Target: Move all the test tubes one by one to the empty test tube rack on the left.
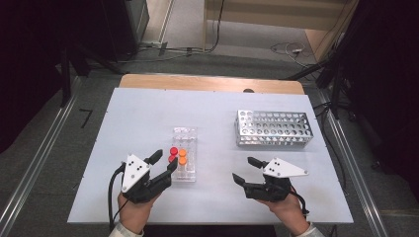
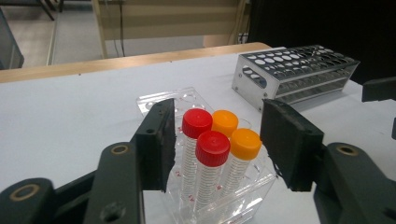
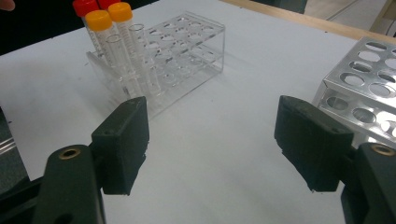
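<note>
The white table (image 1: 148, 118) carries a metal rack (image 1: 274, 128) well to the right of the clear plastic rack (image 1: 185, 154). In the near end of the clear rack stand two red-capped tubes (image 2: 212, 148) and two orange-capped tubes (image 2: 245, 143). The left gripper (image 1: 165, 161) is at this near end, its jaws open around the tubes and touching none. The right gripper (image 1: 245, 170), to the right of the clear rack, is wide open and holds nothing.

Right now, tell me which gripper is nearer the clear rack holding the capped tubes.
Left. The left gripper sits right at the clear rack, jaws open around the capped tubes. The right gripper rests farther off, to the rack's right, open over bare table.
</note>
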A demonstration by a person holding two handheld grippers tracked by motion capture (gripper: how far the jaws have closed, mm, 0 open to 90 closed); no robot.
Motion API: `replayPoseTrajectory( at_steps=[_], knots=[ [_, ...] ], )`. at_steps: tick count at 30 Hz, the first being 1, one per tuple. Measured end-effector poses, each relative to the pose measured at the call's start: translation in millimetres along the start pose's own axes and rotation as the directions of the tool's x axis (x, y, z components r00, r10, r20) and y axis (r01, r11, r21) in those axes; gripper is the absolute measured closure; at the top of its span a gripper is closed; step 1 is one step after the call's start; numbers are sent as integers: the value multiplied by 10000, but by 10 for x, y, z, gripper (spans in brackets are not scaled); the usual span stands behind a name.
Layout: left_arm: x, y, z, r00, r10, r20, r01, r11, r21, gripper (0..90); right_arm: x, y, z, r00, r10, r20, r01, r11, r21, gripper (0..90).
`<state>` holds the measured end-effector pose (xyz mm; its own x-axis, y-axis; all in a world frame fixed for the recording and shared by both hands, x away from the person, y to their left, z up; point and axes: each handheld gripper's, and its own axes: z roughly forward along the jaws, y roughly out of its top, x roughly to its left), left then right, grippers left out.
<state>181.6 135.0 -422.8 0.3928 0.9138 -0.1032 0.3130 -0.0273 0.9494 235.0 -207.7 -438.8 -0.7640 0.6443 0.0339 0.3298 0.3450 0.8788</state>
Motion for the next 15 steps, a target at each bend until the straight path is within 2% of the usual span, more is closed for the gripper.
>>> replayPoseTrajectory(
  at_steps=[10, 15],
  knots=[
    [59, -8, -1, 9989, -225, -422, 229, 9997, 81, 281, -50, -3, -14, 9997, 141, 209, -138, 9998, -118, 250],
    [99, -16, -1, 9979, -357, -535, 362, 9993, 85, 261, -81, -6, -20, 9993, 228, 279, -225, 9997, -136, 250]
  ],
)
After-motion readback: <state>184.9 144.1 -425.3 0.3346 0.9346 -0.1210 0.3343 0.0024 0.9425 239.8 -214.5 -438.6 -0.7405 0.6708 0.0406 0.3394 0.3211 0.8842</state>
